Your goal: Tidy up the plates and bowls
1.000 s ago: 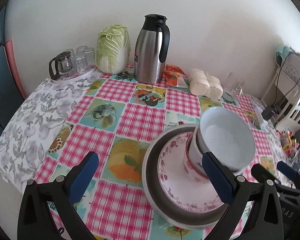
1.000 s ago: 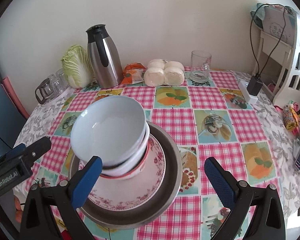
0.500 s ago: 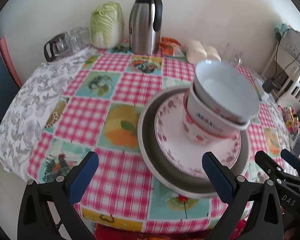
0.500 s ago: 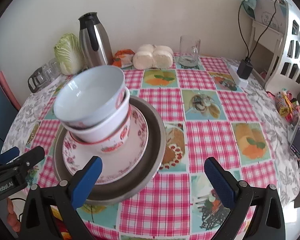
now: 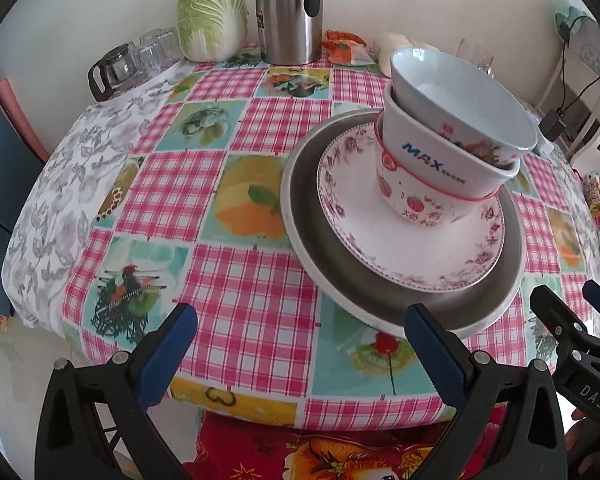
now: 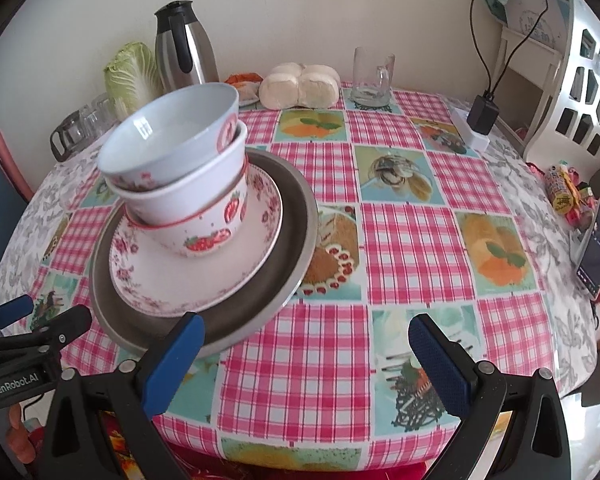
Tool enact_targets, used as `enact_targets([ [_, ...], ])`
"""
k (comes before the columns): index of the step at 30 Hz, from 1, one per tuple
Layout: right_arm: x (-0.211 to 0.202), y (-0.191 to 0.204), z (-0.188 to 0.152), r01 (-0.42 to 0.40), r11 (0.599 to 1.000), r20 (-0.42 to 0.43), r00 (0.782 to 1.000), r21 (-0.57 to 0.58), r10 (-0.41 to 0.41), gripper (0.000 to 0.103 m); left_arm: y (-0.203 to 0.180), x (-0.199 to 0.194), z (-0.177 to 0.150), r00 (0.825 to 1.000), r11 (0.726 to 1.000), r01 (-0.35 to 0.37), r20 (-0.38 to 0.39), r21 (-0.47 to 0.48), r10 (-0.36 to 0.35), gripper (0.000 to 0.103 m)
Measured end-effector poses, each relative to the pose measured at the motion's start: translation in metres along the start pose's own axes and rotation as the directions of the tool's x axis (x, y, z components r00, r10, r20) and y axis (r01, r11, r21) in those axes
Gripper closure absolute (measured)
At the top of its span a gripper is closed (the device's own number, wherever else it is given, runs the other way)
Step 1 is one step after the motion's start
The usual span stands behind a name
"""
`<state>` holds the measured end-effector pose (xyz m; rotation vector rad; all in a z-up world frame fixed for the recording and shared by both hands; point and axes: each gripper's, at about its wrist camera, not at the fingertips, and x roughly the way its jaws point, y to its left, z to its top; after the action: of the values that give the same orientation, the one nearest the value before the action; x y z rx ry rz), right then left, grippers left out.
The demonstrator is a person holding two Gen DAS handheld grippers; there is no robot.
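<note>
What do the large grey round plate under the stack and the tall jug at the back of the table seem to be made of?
The large grey round plate looks like brushed metal, probably stainless steel: dull grey sheen, thin rolled rim. The tall silver jug with the black handle also looks like stainless steel, with soft streaked reflections on its body; its handle and lid look like matt black plastic, though that is less certain.
</note>
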<state>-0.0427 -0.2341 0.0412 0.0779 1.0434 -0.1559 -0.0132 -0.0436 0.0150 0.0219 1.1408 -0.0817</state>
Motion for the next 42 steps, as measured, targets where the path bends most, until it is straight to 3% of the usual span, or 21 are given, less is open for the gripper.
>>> enact_targets([
  [42,-0.006,0.001,-0.007,-0.001,1.000,0.005,1.000,0.004,0.001,0.000,0.007,-0.001,-0.003,0.998,0.998,0.060,-0.023,-0.005,-0.060,0.000],
])
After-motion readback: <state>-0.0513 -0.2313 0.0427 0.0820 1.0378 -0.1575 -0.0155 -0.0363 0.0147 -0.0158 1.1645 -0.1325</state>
